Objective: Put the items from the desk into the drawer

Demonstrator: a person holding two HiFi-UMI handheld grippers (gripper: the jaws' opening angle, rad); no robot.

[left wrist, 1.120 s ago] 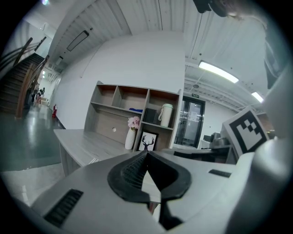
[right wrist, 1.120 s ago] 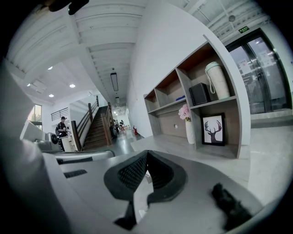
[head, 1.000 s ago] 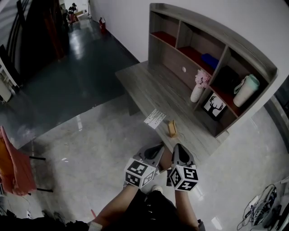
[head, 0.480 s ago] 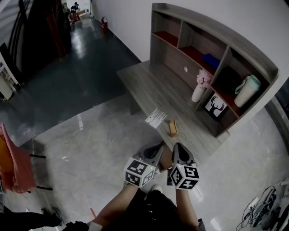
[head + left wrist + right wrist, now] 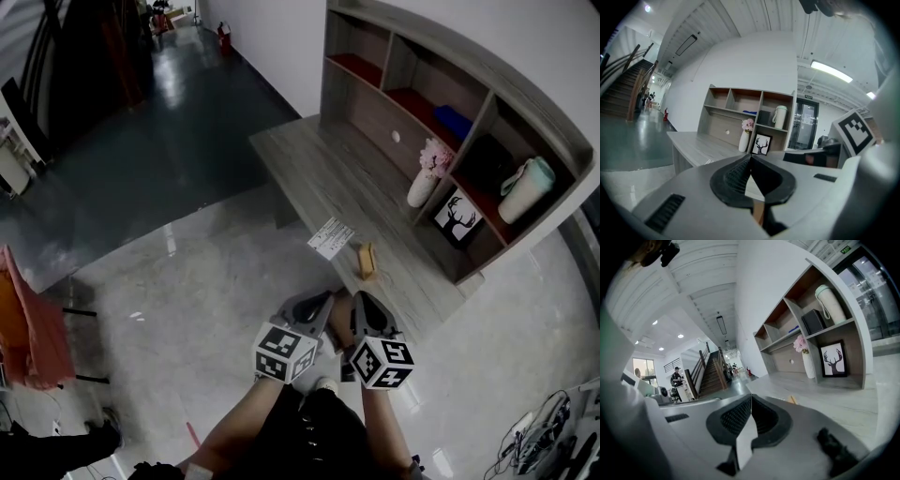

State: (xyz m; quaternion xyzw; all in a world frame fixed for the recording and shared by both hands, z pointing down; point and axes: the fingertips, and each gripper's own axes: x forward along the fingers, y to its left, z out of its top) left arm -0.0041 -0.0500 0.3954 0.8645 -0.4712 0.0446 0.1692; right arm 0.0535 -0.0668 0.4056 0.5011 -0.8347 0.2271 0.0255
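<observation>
Jaws are clenched, empty, on left gripper (image 5: pixel 322 302) and right gripper (image 5: pixel 364 305) alike. Both edge nearer the bench (image 5: pixel 309 164), where wooden block (image 5: pixel 367 261) and card (image 5: pixel 330 237) await pickup.

The left hand-held gripper (image 5: pixel 328 300) and the right hand-held gripper (image 5: pixel 361 302) have smooth grey plastic shells with black ribbed pads (image 5: pixel 733 176). Behind each shell sits a white cube (image 5: pixel 284 352) printed with black square markers. Below the cubes, the person's dark clothing (image 5: pixel 309 436) and a pale shoe (image 5: pixel 324 385) show.

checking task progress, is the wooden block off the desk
No, the wooden block lies on the desk beside the paper card.
</observation>
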